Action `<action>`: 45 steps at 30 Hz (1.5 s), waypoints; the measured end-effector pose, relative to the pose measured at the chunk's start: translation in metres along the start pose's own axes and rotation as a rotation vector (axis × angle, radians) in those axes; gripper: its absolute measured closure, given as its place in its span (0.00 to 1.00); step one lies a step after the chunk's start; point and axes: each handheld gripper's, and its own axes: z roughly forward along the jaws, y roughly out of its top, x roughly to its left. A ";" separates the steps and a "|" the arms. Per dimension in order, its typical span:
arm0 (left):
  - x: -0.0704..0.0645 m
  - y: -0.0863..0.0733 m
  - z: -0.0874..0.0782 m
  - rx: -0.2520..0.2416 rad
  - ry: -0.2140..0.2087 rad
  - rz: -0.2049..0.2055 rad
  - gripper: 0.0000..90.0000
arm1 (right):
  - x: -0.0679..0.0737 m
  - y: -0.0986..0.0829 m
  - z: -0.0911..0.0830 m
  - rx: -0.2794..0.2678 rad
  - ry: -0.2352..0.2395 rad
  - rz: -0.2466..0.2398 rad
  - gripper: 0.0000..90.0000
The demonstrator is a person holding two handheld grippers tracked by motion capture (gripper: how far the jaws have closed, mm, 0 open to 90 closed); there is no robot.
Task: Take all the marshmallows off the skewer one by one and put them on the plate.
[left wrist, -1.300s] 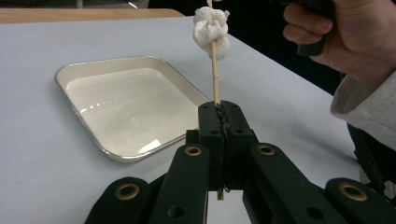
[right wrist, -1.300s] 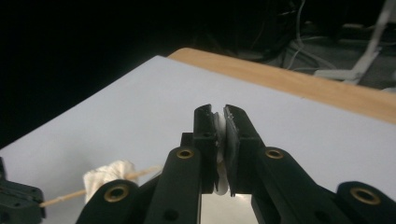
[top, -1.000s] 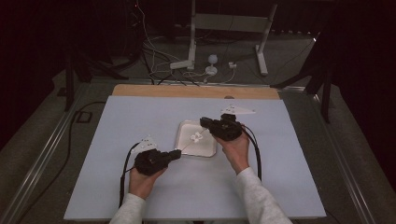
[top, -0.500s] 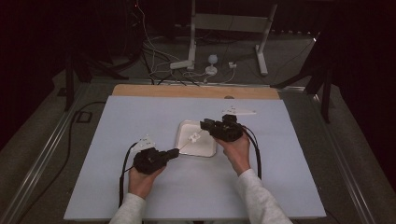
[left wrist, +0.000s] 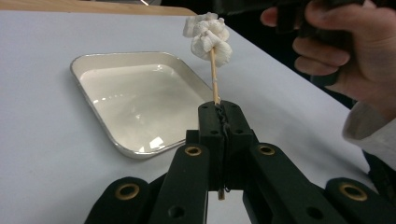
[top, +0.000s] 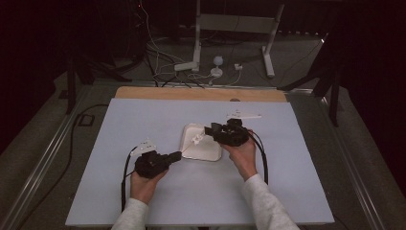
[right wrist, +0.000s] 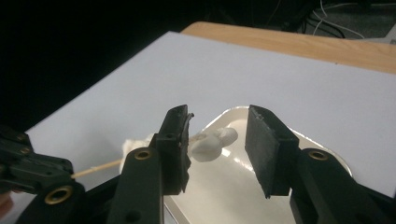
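My left gripper (left wrist: 219, 109) is shut on a thin wooden skewer (left wrist: 214, 74) that carries a clump of white marshmallows (left wrist: 209, 36) at its far end. In the high view the left gripper (top: 178, 155) points up and right, and the marshmallows (top: 196, 139) hang over the white tray (top: 203, 154). My right gripper (right wrist: 218, 126) is open, its jaws either side of the marshmallows (right wrist: 210, 143) above the tray (right wrist: 219, 196). In the high view the right gripper (top: 208, 130) comes in from the right. The skewer (right wrist: 95, 169) runs back to the left gripper (right wrist: 28, 168).
The tray lies mid-table on a pale sheet (top: 143, 120). A wooden strip (top: 201, 93) borders the far edge. Beyond it on the floor stand a metal frame (top: 234, 28) and loose cables (top: 163, 62). A black cable (top: 76, 120) lies left of the sheet.
Both hands have shifted only slightly. The left gripper has drawn a little toward the person, and the marshmallow end stays over the tray by the right gripper.
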 end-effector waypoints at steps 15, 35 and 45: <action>0.001 -0.001 -0.002 0.010 0.002 -0.004 1.00 | -0.006 -0.008 0.011 0.065 -0.097 0.007 0.72; 0.001 -0.001 -0.002 0.005 0.018 -0.010 1.00 | 0.013 -0.018 0.001 0.032 0.047 -0.008 0.57; -0.001 -0.001 0.001 0.020 0.009 0.005 1.00 | 0.025 -0.017 0.004 0.023 0.013 -0.078 0.72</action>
